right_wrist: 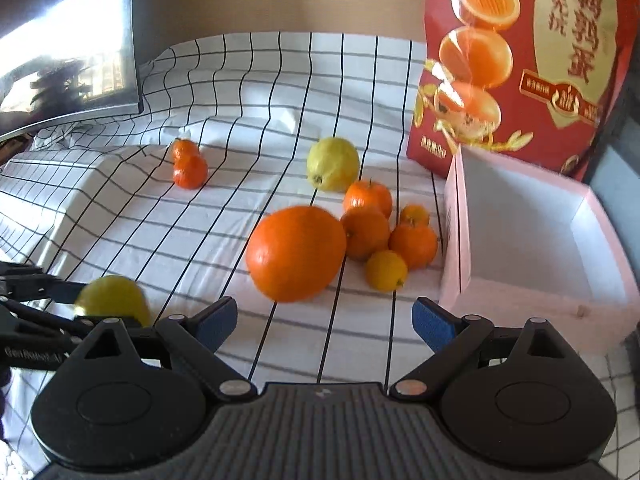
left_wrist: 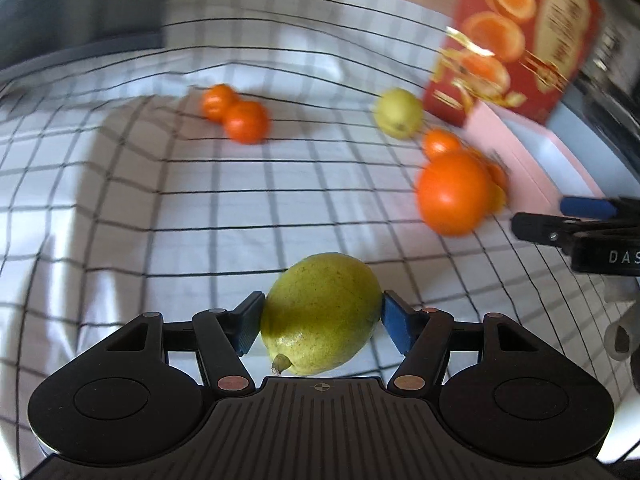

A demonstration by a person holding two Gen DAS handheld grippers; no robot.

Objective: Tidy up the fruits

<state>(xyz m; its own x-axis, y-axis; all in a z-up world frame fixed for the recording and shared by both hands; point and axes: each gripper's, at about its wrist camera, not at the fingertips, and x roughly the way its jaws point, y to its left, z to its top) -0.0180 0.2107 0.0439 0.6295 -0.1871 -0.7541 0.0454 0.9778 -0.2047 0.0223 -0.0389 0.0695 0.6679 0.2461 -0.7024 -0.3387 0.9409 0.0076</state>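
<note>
White cloth with a black grid (right_wrist: 280,128) covers the rumpled work surface, with a dark monitor (right_wrist: 68,40) at its far left edge and a red printed bag (right_wrist: 520,60) standing behind an open pink box (right_wrist: 520,248) on the right. The left gripper (left_wrist: 322,322) is clamped on a green-yellow lemon (left_wrist: 320,312), both blue pads touching its sides. The right gripper (right_wrist: 324,324) is spread wide with nothing between its fingers, just short of a big orange (right_wrist: 296,254) beside a cluster of small oranges (right_wrist: 384,232) near the box.

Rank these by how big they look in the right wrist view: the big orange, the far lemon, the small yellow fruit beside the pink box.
1. Big orange, clearly largest, though it also sits nearer the camera.
2. Far lemon, which lies farthest back, so its true size may be understated.
3. Small yellow fruit, smallest.
</note>
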